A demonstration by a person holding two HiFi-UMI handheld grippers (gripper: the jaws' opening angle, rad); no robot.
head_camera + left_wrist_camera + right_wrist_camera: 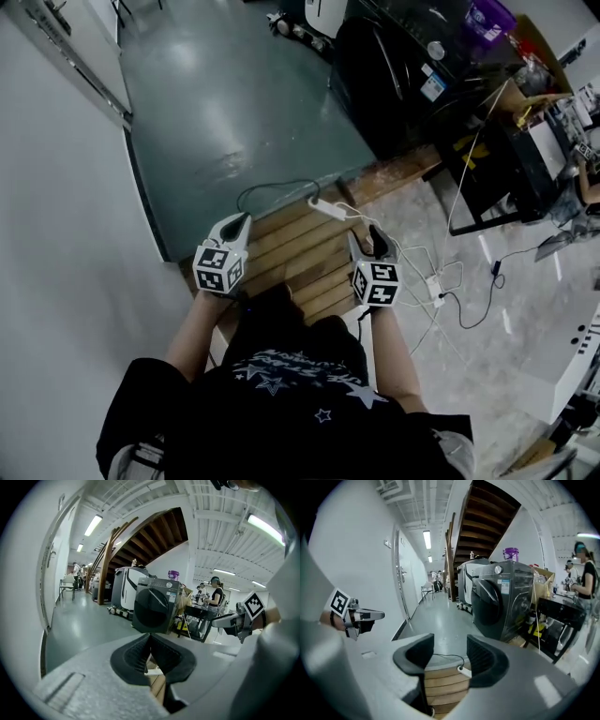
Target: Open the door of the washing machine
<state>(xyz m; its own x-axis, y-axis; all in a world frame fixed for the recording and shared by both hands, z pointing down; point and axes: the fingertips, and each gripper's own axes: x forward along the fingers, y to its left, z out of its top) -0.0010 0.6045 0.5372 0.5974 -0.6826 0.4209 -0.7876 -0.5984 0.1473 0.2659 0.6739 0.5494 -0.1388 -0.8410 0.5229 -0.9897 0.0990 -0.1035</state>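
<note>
The dark grey washing machine stands across the floor, well ahead of both grippers. Its round door hangs swung out from the machine's front. In the left gripper view the door faces me as a dark disc. My left gripper is shut, pads meeting at the tips with nothing between them. My right gripper is open and empty, its two pads well apart. Both are held in the air above wooden boards, far from the machine.
A wooden platform lies under the grippers, with a white power strip and loose cables on it. A cluttered black table stands right of the machine. A white wall runs along the left. People stand in the background.
</note>
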